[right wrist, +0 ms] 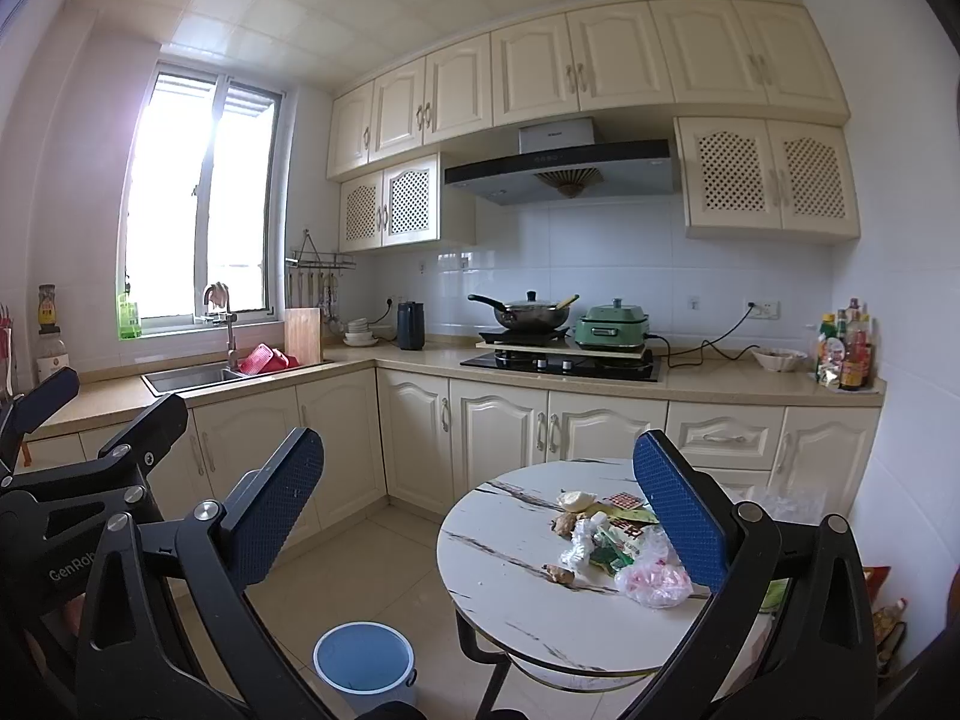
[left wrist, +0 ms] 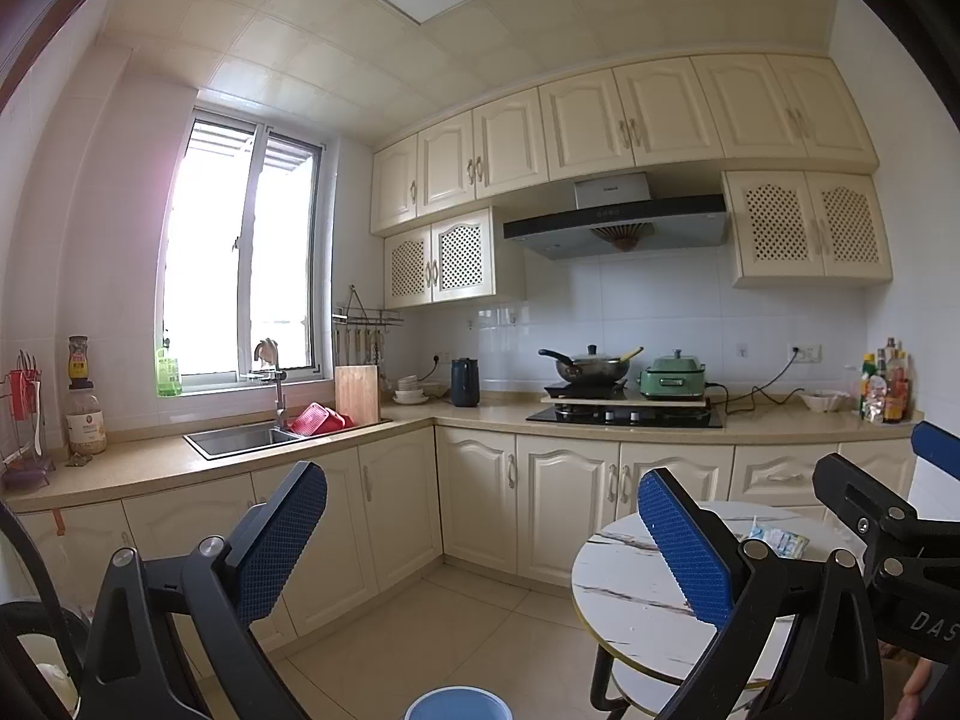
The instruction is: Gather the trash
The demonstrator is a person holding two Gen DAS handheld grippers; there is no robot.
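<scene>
Kitchen setting: trash pile (right wrist: 612,546) lies on the round marble surface (right wrist: 510,594), blue bin (right wrist: 365,660) on the floor beside it. Left gripper (left wrist: 480,528) and right gripper (right wrist: 480,510) hang clear, fingers spread, empty. Recommended: pinch the crumpled plastic bag (right wrist: 654,579) first, low and square.

"DAS" shows on the right gripper (left wrist: 936,456); "GenRob" on the left gripper (right wrist: 108,414)

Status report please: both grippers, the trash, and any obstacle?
Left gripper and right gripper: jaws open, empty. Trash pile untouched on round table. Blue bin on floor beside table. Nothing in the way.
</scene>
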